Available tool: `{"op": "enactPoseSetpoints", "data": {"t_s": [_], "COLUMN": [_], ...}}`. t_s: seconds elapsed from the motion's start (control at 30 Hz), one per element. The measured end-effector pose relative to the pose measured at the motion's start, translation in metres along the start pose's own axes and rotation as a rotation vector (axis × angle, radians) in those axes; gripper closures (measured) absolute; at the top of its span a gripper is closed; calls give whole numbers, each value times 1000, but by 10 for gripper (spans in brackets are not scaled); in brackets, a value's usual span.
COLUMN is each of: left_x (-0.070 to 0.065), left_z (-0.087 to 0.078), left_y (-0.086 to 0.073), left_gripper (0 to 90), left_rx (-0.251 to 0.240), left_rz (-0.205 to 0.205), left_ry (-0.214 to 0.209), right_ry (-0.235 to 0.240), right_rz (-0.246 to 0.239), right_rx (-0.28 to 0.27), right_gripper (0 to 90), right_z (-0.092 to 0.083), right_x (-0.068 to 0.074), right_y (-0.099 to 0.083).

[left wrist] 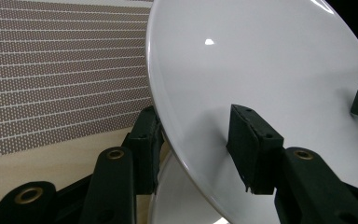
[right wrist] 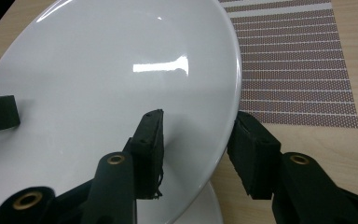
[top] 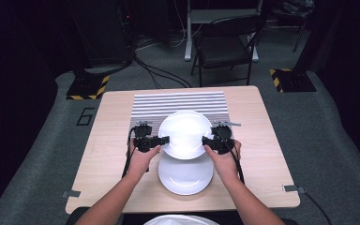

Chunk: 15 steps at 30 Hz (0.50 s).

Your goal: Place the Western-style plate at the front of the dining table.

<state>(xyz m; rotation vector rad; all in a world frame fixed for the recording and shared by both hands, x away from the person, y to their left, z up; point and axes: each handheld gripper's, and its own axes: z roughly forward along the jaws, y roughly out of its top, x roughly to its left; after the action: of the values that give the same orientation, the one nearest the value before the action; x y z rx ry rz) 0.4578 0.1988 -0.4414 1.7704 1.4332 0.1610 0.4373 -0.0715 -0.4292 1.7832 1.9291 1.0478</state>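
Two white plates are on show: the upper plate (top: 184,134) is held up between the two grippers, above the near edge of the striped mat (top: 180,104), and the lower plate (top: 185,174) lies flat on the wooden table (top: 262,154) just nearer the person, its far edge hidden under the upper one. There are two grippers, one in each hand. The left gripper (top: 165,139) pinches the upper plate's left rim; in the left gripper view (left wrist: 200,149) one jaw sits under the rim and the other presses on the glossy top face. The right gripper (top: 206,140) pinches the opposite rim, and in the right gripper view (right wrist: 198,154) one pad lies on the plate's face while the other sits at its edge from below. Each gripper view also catches the tip of the other gripper's jaw at the far side of the plate. One mat, one table, one dark chair (top: 226,44) beyond it. A "6" (top: 85,116) is marked on the grey floor left of the table; no brand can be read on the plates. The lower plate shows as a mere sliver between the jaws in both gripper views
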Motion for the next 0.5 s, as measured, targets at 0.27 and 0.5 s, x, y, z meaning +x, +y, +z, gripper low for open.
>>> {"op": "enactPoseSetpoints", "data": {"t_s": [0.27,0.5], "left_x": [1,3], "left_z": [-2,-3], "left_y": [8,14], "left_gripper": [550,550], "left_rx": [-4,-5], "left_rz": [1,-7], "left_ry": [-3,-9], "right_ry": [4,8], "right_rz": [-2,2], "right_rx": [-3,-9], "right_gripper": [556,556], "right_z": [2,2], "right_x": [1,2], "right_y": [7,15]}}
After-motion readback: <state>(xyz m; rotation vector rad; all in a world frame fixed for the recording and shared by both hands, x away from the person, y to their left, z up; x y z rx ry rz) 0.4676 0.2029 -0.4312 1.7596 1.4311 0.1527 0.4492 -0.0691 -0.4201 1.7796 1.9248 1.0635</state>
